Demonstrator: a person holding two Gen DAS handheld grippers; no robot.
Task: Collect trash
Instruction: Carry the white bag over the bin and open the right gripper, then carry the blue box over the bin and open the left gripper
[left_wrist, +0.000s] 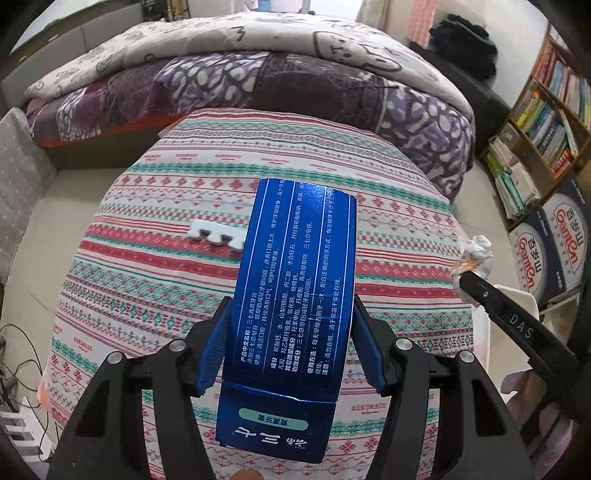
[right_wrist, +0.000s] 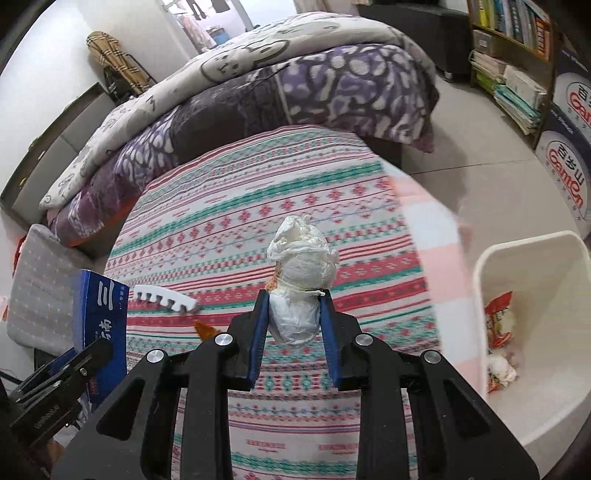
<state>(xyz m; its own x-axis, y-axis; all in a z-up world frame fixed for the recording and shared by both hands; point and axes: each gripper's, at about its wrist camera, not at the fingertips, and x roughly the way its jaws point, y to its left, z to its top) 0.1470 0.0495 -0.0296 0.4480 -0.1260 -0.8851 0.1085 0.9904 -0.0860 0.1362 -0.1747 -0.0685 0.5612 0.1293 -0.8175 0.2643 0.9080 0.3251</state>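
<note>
My left gripper (left_wrist: 291, 306) is shut on a blue toothpaste box (left_wrist: 295, 280) with white Chinese print, held above the striped cloth. The box also shows in the right wrist view (right_wrist: 99, 325) at the left. My right gripper (right_wrist: 293, 297) is shut on a crumpled white paper wad (right_wrist: 301, 280), held above the cloth. The wad shows at the right edge of the left wrist view (left_wrist: 476, 254). A white comb-shaped foam piece (left_wrist: 216, 236) lies on the cloth; it also shows in the right wrist view (right_wrist: 166, 301). A small orange scrap (right_wrist: 205, 328) lies near it.
A white bin (right_wrist: 532, 247) stands on the floor at the right, with snack wrappers (right_wrist: 498, 321) inside. The striped cloth (right_wrist: 229, 221) covers a table. A bed with quilts (left_wrist: 240, 74) lies behind. A bookshelf (left_wrist: 543, 122) and Ganten boxes (left_wrist: 550, 247) stand at the right.
</note>
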